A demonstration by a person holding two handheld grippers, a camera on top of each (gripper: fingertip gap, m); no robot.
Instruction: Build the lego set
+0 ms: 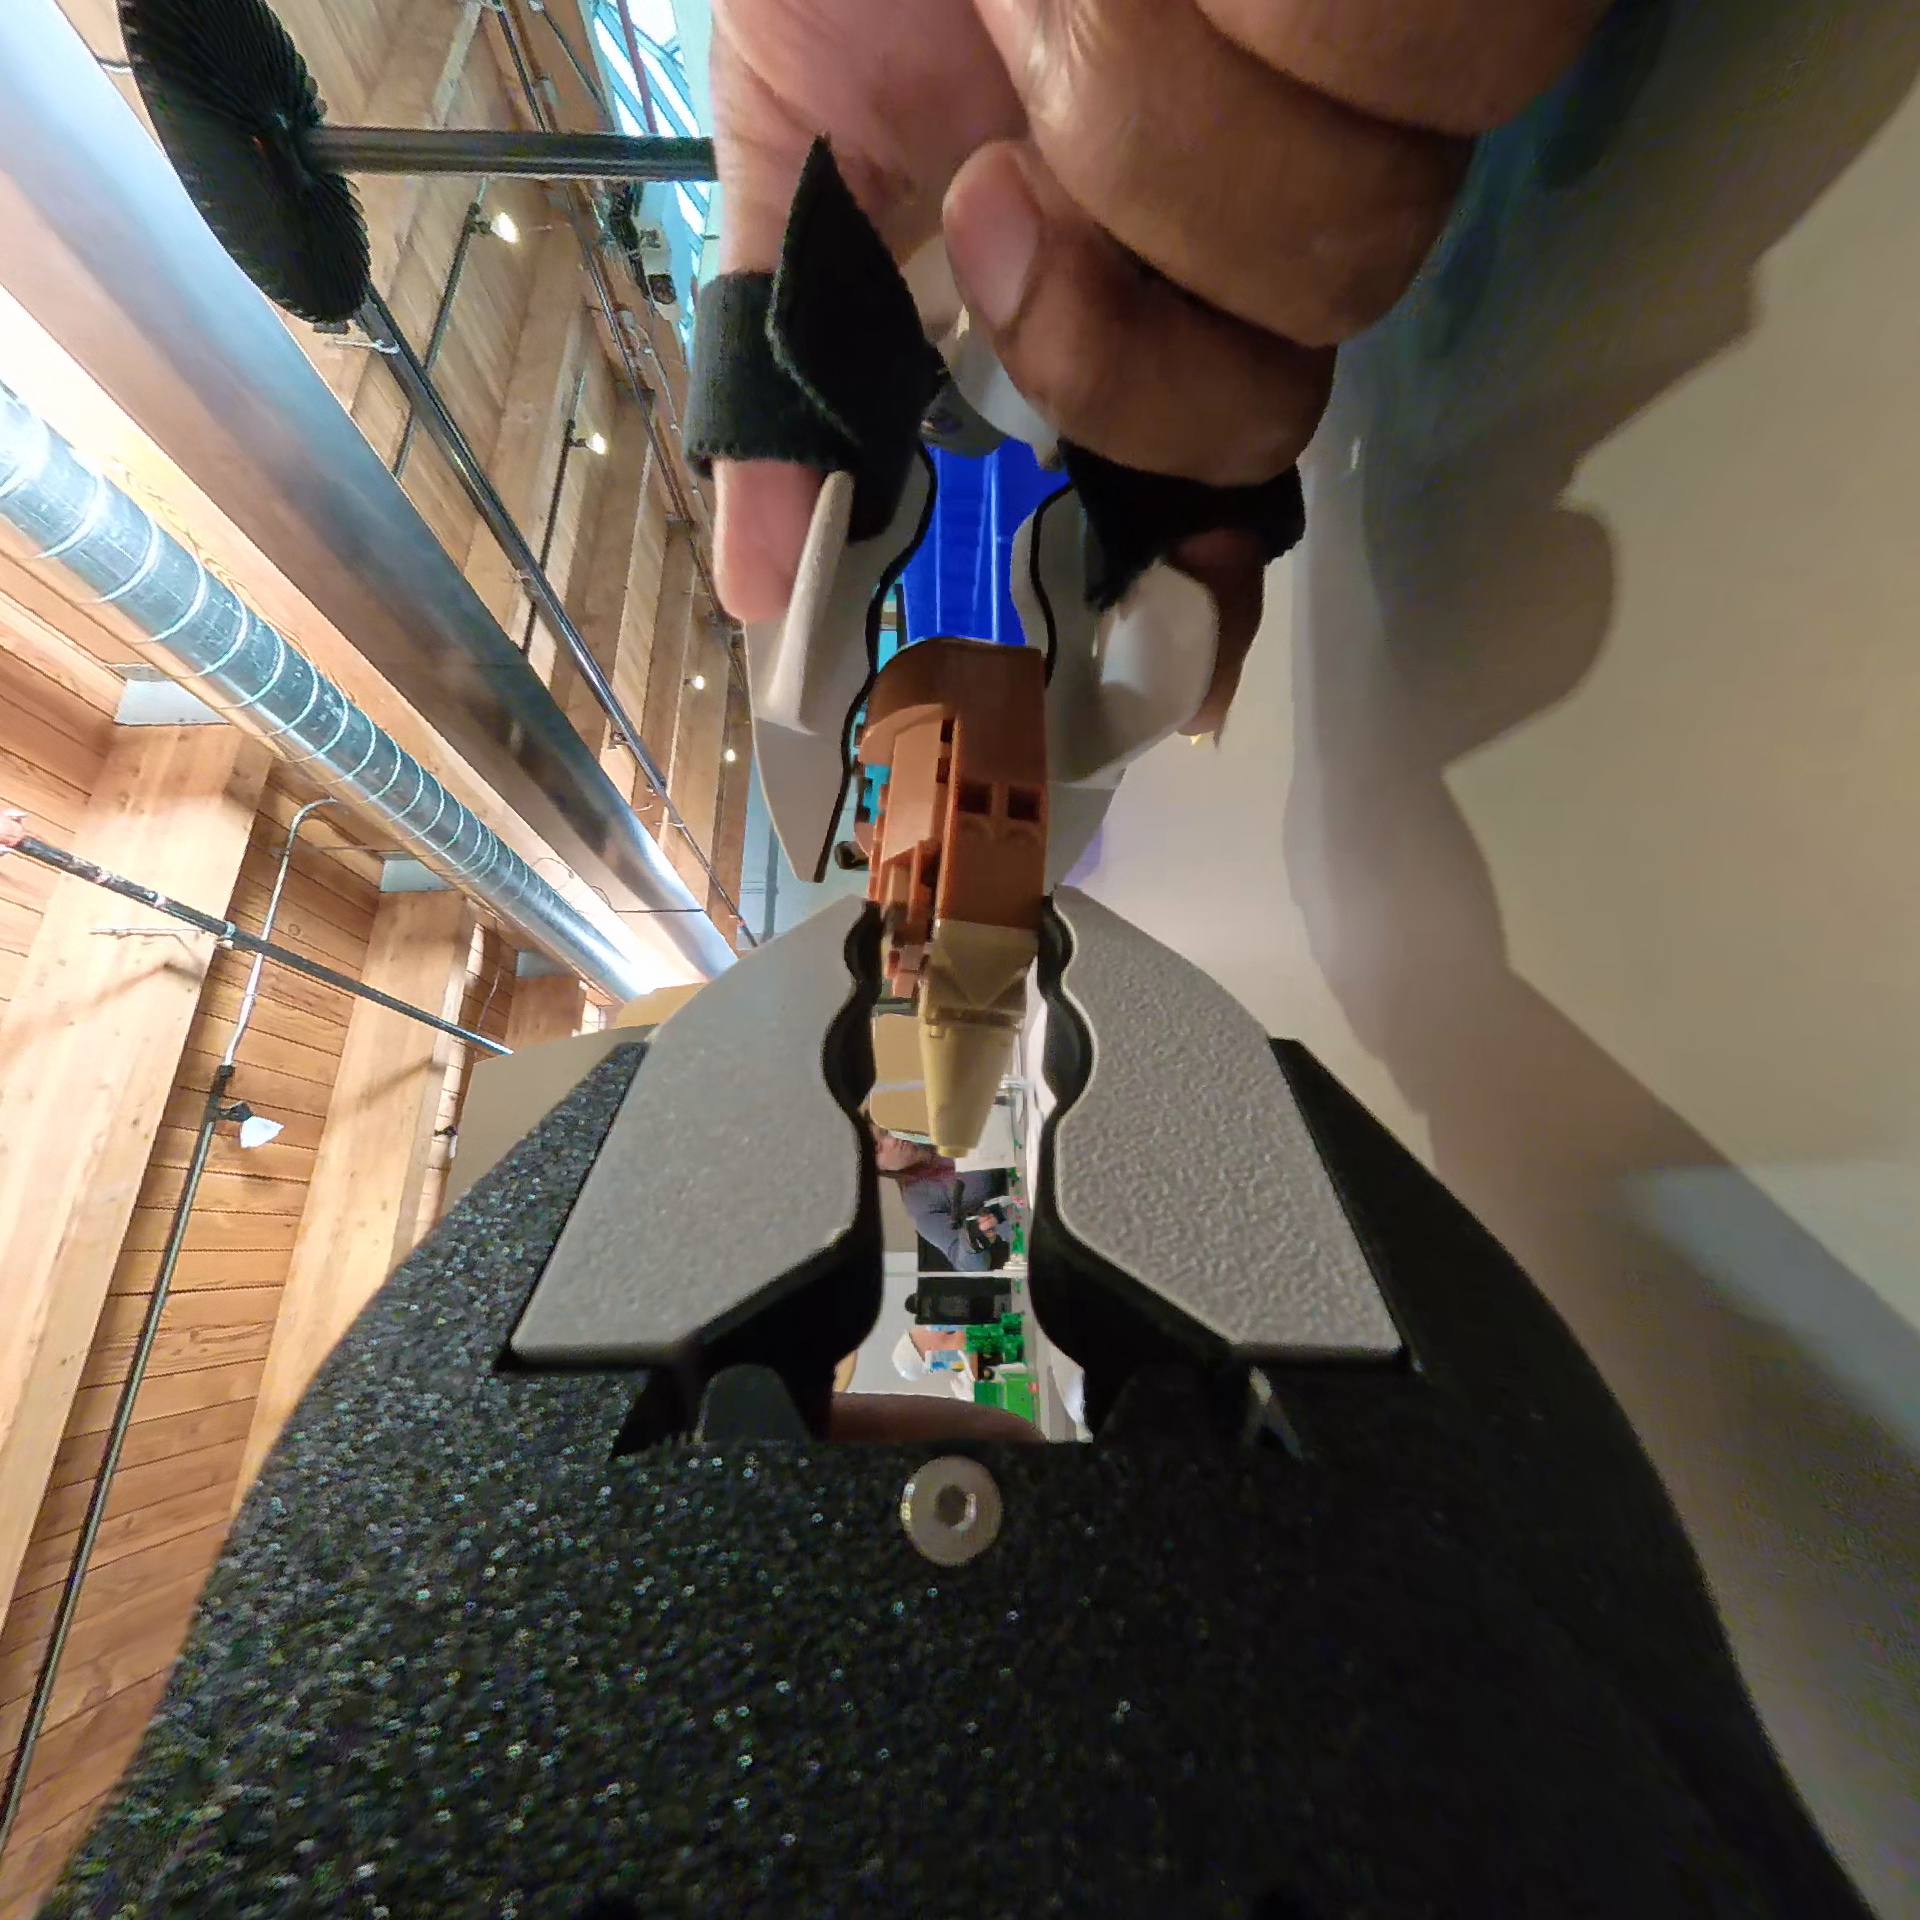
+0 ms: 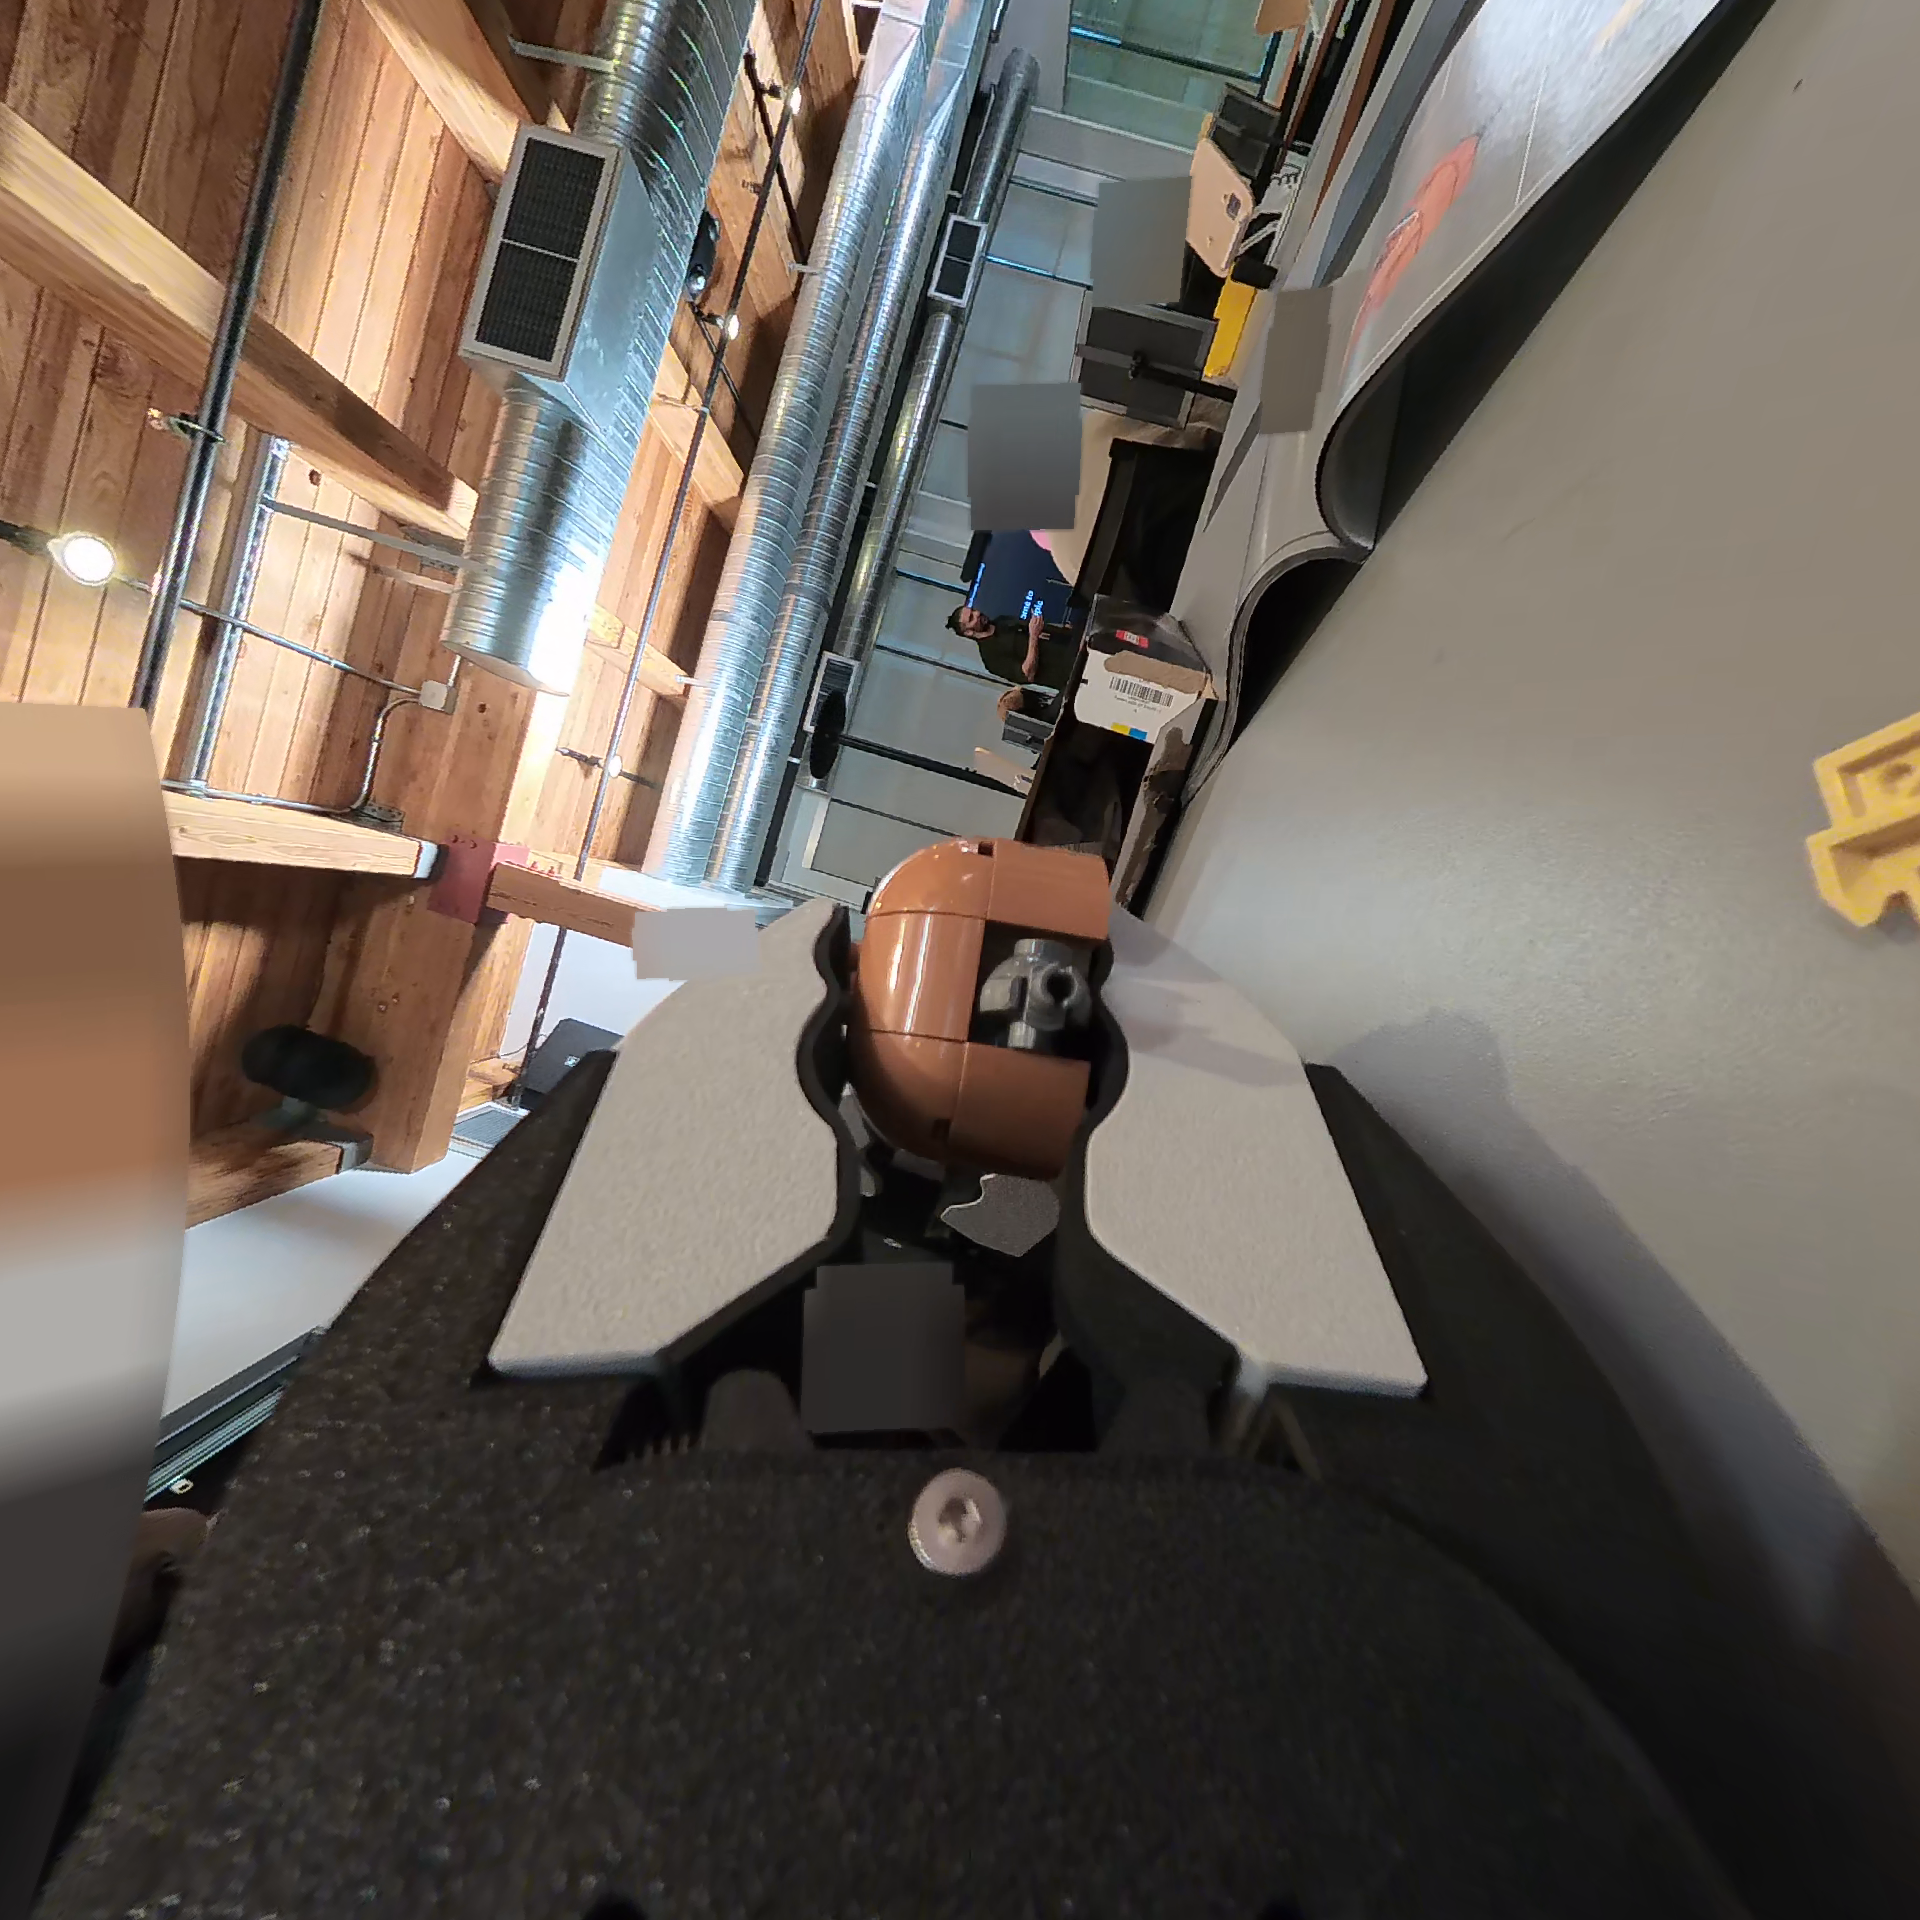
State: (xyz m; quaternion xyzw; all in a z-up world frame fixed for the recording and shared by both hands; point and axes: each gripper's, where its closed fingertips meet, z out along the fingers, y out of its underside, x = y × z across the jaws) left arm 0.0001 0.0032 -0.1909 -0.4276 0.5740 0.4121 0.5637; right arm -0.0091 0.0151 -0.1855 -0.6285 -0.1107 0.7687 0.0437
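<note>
Jaws clenched on both sides, and both are gripping the same build! The left gripper [image 1: 951, 997] has its grey, wavy-edged fingers [image 1: 727, 1122] pinched on the tan cone-shaped end [image 1: 961, 1049] of a small orange-brown brick assembly [image 1: 951, 790], held up in the air between the two tools. From the far side comes the right gripper [image 1: 940, 727], its white fingers closed on the assembly's upper body, with a person's hand [image 1: 1091, 208] wrapped around that tool and black fabric straps [image 1: 821, 384] over the fingers.

Over to the right wrist view: the right gripper [image 2: 966, 997] clamps a rounded orange-brown shell [image 2: 935, 997] of the assembly, and a grey metallic-looking connector piece [image 2: 1039, 997] shows in the open quarter of that dome. The shell sits right at the fingertips, touching both fingers [image 2: 686, 1132].

Off to the right edge lies a yellow flat brick piece [image 2: 1870, 831] on the grey surface [image 2: 1558, 727], well apart from the action. Silver ventilation ducts [image 2: 790, 520] and wooden ceiling beams [image 2: 208, 312] fill the background.
</note>
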